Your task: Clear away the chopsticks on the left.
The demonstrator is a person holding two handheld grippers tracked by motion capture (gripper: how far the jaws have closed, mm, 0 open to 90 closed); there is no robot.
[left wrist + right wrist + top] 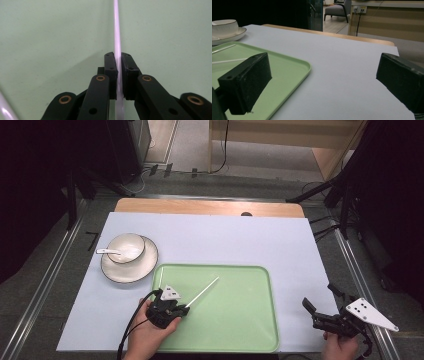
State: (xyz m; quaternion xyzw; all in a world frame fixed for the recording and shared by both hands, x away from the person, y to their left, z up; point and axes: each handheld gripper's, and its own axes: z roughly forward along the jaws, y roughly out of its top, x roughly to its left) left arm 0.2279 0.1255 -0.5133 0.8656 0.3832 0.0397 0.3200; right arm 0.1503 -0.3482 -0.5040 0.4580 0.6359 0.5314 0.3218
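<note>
Forearms are entering at six o'clock in the high view. At seven o'clock the left gripper is clamping the near end of a white chopstick, which is slanting toward one o'clock over the green tray. At four o'clock the right gripper is idling with jaws spread, holding nothing, off the tray on the pale table cover. At ten o'clock a bowl is sitting on a plate, with a white spoon resting inside the bowl.

Left gripper view: the black pads are pinching the chopstick, which is running straight toward twelve o'clock above the tray floor; a second pale stick is showing at seven o'clock.

Right gripper view: the open jaws are framing the tray rim at nine o'clock, where two chopsticks are lying inside, and the bowl on its plate at ten o'clock.

Judged advice: lowering the held stick level beside its mate, releasing only once it is resting flat, is keeping it from rolling.
</note>
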